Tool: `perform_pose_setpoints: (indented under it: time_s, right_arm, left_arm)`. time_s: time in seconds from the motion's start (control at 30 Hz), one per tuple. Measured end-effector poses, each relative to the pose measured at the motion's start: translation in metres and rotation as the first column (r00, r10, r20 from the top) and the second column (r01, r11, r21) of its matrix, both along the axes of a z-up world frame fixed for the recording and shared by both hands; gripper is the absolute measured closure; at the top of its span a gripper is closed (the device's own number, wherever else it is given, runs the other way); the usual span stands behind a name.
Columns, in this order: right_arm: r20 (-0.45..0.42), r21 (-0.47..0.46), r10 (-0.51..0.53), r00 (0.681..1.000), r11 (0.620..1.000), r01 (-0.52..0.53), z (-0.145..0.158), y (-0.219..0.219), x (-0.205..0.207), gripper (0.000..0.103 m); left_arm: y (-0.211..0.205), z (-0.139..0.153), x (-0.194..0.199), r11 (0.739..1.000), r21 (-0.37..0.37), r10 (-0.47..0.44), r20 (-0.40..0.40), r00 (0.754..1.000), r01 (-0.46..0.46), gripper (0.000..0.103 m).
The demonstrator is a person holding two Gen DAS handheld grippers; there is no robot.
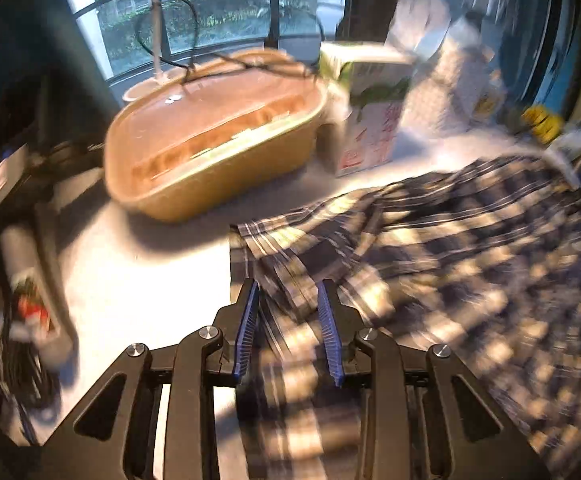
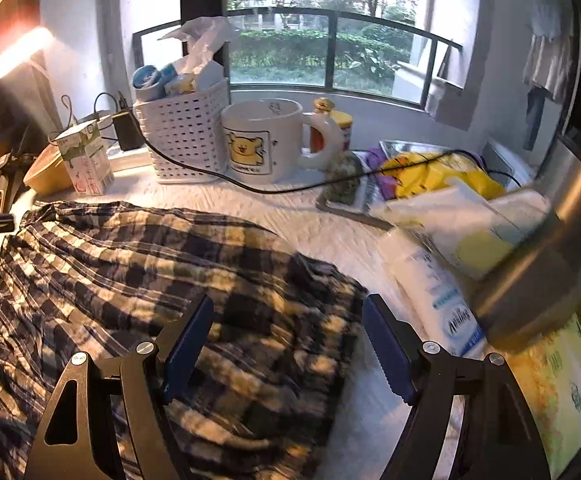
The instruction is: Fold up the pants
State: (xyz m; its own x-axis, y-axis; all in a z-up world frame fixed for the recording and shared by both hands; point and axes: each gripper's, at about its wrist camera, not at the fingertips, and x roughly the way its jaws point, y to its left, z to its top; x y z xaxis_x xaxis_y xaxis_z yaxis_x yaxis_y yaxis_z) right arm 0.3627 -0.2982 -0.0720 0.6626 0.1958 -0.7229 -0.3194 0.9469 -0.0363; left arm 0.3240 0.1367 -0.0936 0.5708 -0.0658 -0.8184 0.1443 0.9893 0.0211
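Note:
Plaid pants (image 1: 450,260) in dark blue and cream lie rumpled on a white table top (image 1: 138,280). In the left wrist view, which is blurred, my left gripper (image 1: 288,286) hovers at the cloth's left edge. Its blue pads (image 1: 248,320) stand a little apart, with a fold of the plaid between them that they do not pinch. In the right wrist view the pants (image 2: 150,264) spread across the left and middle. My right gripper (image 2: 288,300) is wide open over their bunched right end, and its pads (image 2: 386,344) touch nothing.
A tan lidded container (image 1: 210,140) and a milk carton (image 1: 370,128) stand behind the pants, and a power strip (image 1: 30,300) lies at the left. A white basket (image 2: 186,136), a bear mug (image 2: 262,140), a black cable (image 2: 290,190), tissue packs (image 2: 442,300) and a steel cylinder (image 2: 538,264) crowd the back and right.

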Motion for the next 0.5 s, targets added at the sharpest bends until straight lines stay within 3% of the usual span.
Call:
perform_pose_setpoints:
  time_s: [0.07,0.13,0.2,0.5]
  right_arm:
    - [0.001,-0.015,0.008,1.0,1.0,-0.008,-0.001,0.003,0.004,0.024]
    - [-0.008,-0.016,0.009,1.0,1.0,-0.009,-0.004,0.002,0.008,0.025]
    - [-0.022,-0.015,0.009,1.0,1.0,-0.009,-0.008,-0.001,0.013,0.024]
    - [-0.061,-0.045,0.047,0.997,0.998,-0.05,-0.02,0.007,0.045,0.025]
  left_arm:
    - [-0.005,-0.01,0.011,0.999,0.039,-0.02,-0.029,0.999,0.022,0.073]
    - [-0.004,-0.01,0.012,0.999,0.021,-0.035,-0.009,0.999,0.035,0.074]
    - [0.0,-0.008,0.013,0.999,0.01,-0.036,0.009,0.999,0.036,0.099]
    - [0.015,0.012,0.028,0.992,0.117,0.026,0.129,0.991,-0.042,0.1]
